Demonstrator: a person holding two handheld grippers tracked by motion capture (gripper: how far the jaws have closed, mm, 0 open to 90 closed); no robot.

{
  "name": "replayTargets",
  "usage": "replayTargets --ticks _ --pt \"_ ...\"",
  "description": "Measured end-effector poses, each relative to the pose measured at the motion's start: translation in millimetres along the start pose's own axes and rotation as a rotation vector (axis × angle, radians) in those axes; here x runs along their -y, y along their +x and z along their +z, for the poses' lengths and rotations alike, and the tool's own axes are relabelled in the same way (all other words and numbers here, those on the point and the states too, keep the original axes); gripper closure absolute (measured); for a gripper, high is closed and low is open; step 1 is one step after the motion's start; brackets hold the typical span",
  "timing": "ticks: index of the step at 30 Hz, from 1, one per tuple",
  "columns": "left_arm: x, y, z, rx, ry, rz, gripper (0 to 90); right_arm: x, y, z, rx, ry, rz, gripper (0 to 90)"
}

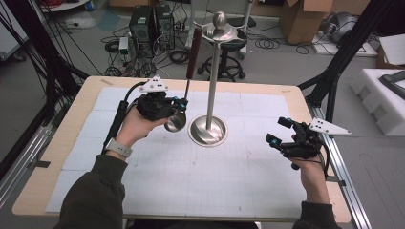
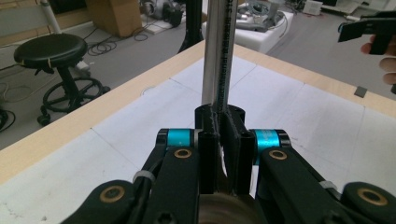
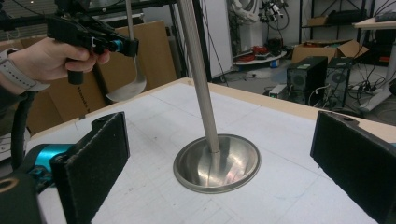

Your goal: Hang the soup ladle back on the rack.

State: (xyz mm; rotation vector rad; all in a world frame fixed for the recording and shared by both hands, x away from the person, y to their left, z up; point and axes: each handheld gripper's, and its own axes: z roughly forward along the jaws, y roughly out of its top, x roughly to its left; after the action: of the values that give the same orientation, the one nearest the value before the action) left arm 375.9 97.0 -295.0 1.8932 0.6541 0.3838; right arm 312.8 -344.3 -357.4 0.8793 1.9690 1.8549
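Ladle (image 1: pixel 177 119) shaft clamped between left gripper (image 1: pixel 180 103) jaws, bowl below.

The left gripper (image 1: pixel 175 106) is clamped on the thin metal shaft of a ladle (image 1: pixel 185 90), whose bowl hangs just below the jaws and whose brown handle rises above them. Just right of it stands a metal stand (image 1: pixel 208 130). Beyond that, well apart, the right gripper (image 1: pixel 278 131) hovers with jaws spread, holding nothing.
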Motion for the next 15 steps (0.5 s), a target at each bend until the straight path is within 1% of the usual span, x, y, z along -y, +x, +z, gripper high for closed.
replayTargets --ticks 4,6,9,10,11,12,13,14,15 --pt "-0.6 -0.5 5.4 0.003 0.007 -0.007 84.3 0.3 0.2 0.9 0.000 0.003 -0.001 3.1" --pt "-1.1 -1.2 7.6 0.016 0.007 -0.009 84.1 0.3 0.2 1.1 0.005 0.004 -0.005 3.1" --pt "-0.6 -0.9 7.4 0.013 0.003 -0.007 83.5 0.3 0.2 0.9 0.005 0.004 -0.006 3.1" --pt "-0.8 -0.4 6.5 0.024 -0.014 -0.018 81.6 0.2 0.2 1.0 0.004 0.001 -0.005 3.1" --pt "-1.5 -0.1 4.5 0.033 -0.033 -0.024 72.9 0.1 0.1 0.7 0.005 0.004 -0.007 3.1" --pt "-2.4 -0.6 1.7 0.035 -0.046 -0.021 70.5 0.2 0.2 0.8 0.005 0.004 -0.008 3.1" --pt "-3.1 -1.6 -1.2 0.030 -0.059 -0.015 66.2 0.0 0.3 0.4 0.004 0.004 -0.007 3.1" --pt "-3.4 -2.3 -4.2 0.032 -0.069 -0.001 66.2 0.0 0.3 0.4 0.004 0.004 -0.007 3.1" --pt "-3.5 -3.5 -6.8 0.038 -0.083 0.006 62.2 0.0 0.2 0.4 0.006 0.004 -0.008 3.1"
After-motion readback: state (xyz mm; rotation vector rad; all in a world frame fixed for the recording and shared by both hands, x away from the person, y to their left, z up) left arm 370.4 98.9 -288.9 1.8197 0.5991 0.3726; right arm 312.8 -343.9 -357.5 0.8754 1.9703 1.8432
